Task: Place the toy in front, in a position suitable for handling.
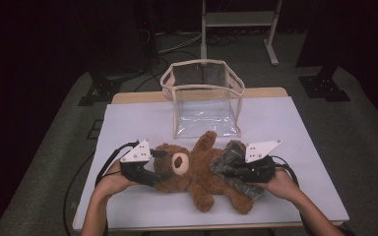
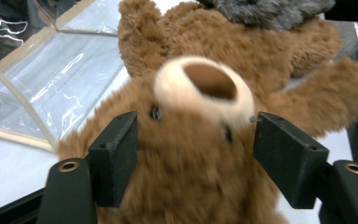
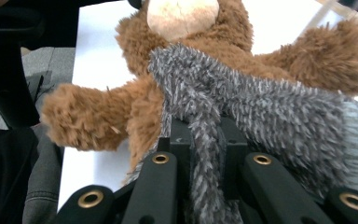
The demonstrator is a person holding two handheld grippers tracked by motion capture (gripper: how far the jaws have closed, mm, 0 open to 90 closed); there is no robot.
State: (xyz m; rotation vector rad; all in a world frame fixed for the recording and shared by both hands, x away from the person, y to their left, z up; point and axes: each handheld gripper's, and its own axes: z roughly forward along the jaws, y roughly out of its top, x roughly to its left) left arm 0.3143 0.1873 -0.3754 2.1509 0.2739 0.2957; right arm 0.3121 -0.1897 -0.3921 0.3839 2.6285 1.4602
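Brown plush teddy bear (image 1: 197, 172) feels soft and light; we clamp its head with left gripper (image 2: 196, 154), right gripper (image 3: 205, 154) pinches tight its grey fuzzy cloth (image 3: 270, 107)

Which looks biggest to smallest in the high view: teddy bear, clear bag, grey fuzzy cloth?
1. Clear bag, largest, though it stands farther from the camera.
2. Teddy bear, close behind it.
3. Grey fuzzy cloth, smallest, partly hidden by the right gripper.

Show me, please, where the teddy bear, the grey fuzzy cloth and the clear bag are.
teddy bear (image 1: 192, 172): high view, on its brown belly.
grey fuzzy cloth (image 3: 270, 107): right gripper view, on the middle of its pile.
clear bag (image 1: 204, 115): high view, on its front wall.
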